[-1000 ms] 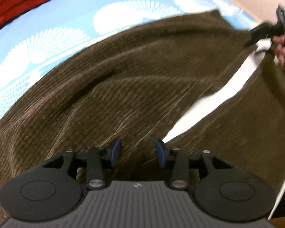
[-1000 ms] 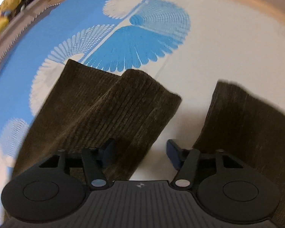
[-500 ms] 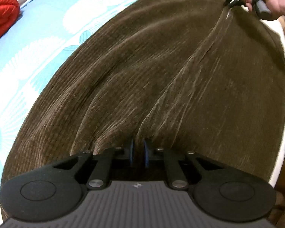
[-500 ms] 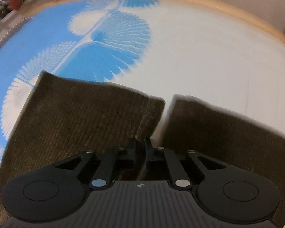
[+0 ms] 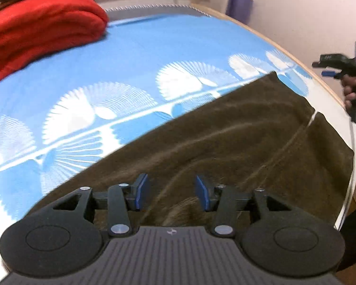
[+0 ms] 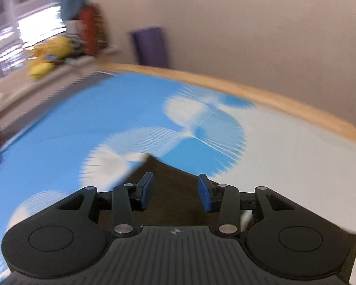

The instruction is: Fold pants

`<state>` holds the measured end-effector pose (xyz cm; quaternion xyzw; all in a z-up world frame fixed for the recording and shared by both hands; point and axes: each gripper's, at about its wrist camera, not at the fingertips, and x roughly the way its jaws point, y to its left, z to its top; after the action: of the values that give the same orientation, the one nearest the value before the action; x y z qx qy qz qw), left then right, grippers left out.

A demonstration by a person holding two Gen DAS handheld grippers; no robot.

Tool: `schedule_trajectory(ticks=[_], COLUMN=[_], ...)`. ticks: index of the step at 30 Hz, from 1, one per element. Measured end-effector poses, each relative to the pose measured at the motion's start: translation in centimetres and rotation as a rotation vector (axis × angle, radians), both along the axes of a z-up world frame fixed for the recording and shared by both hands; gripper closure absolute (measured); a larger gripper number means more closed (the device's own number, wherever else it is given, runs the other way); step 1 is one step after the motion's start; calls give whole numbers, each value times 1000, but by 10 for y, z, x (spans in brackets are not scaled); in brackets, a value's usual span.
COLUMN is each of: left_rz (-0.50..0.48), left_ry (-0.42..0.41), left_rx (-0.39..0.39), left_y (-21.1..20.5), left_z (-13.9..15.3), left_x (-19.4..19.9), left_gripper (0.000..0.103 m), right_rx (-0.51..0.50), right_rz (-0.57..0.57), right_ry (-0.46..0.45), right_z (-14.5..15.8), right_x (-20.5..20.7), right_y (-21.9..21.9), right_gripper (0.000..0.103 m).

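Note:
Dark brown corduroy pants (image 5: 237, 147) lie spread flat on the blue and white patterned sheet (image 5: 142, 61), the two legs side by side with a thin gap between them. My left gripper (image 5: 172, 191) hovers above the near end of the pants, its jaws opening with nothing between the blue pads. In the same view the right gripper (image 5: 330, 70) is held in a hand above the far leg ends. In the right wrist view my right gripper (image 6: 175, 190) has its jaws opening, empty, over a corner of the pants (image 6: 168, 180).
A folded red blanket (image 5: 35, 28) lies at the far left of the bed. A wooden bed edge (image 6: 273, 97) curves along the wall side. A purple object (image 6: 152, 45) leans against the wall, and soft toys (image 6: 49, 54) sit on a ledge beyond.
Both grippers were shut on the pants half a second ago; now both have let go, opened and risen. The legs now lie flat and close together.

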<state>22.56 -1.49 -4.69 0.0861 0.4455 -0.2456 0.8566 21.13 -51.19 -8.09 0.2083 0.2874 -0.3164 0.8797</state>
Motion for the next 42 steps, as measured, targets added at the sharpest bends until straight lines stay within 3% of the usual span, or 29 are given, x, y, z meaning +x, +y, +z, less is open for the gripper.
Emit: schedule_trajectory(ticks=[5, 8, 11, 14, 16, 18, 21, 24, 25, 26, 28, 31, 36, 40, 42], left_rz=[68, 151, 142, 157, 218, 269, 311, 373, 398, 412, 421, 474, 547, 629, 656], left_ry=[-112, -201, -268, -276, -248, -186, -101, -26, 59, 83, 108, 231, 385, 419, 357], left_rx=[22, 50, 53, 98, 152, 154, 155, 124, 114, 80, 16, 66, 49, -69, -74], left_y=[25, 43, 54, 61, 69, 89, 120, 146, 155, 160, 170, 179, 202, 225, 231], left_z=[20, 42, 64, 81, 86, 80, 52, 9, -3, -9, -20, -44, -72, -67, -52], left_x=[-25, -45, -79, -104, -118, -139, -171, -194, -196, -196, -197, -192, -188, -188, -193], left_gripper=[47, 47, 45, 44, 44, 45, 45, 58, 70, 73, 73, 73, 76, 76, 76], right_rx=[-14, -42, -39, 1, -30, -60, -69, -75, -83, -84, -79, -72, -4, 6, -4], right_rz=[292, 462, 564, 650, 675, 686, 679, 683, 680, 672, 658, 620, 552, 514, 505], right_ry=[-119, -143, -139, -150, -154, -108, -127, -115, -103, -97, -87, -59, -57, -73, -88], right_z=[60, 81, 85, 80, 75, 72, 78, 74, 72, 71, 69, 64, 59, 60, 62], right_x=[-24, -54, -82, -113, -132, -140, -148, -154, -156, -159, -163, -168, -180, -193, -198], right_y=[52, 82, 105, 117, 127, 137, 148, 148, 147, 145, 142, 134, 121, 120, 122], right_gripper=[53, 50, 49, 49, 49, 50, 49, 49, 49, 49, 49, 49, 47, 45, 44])
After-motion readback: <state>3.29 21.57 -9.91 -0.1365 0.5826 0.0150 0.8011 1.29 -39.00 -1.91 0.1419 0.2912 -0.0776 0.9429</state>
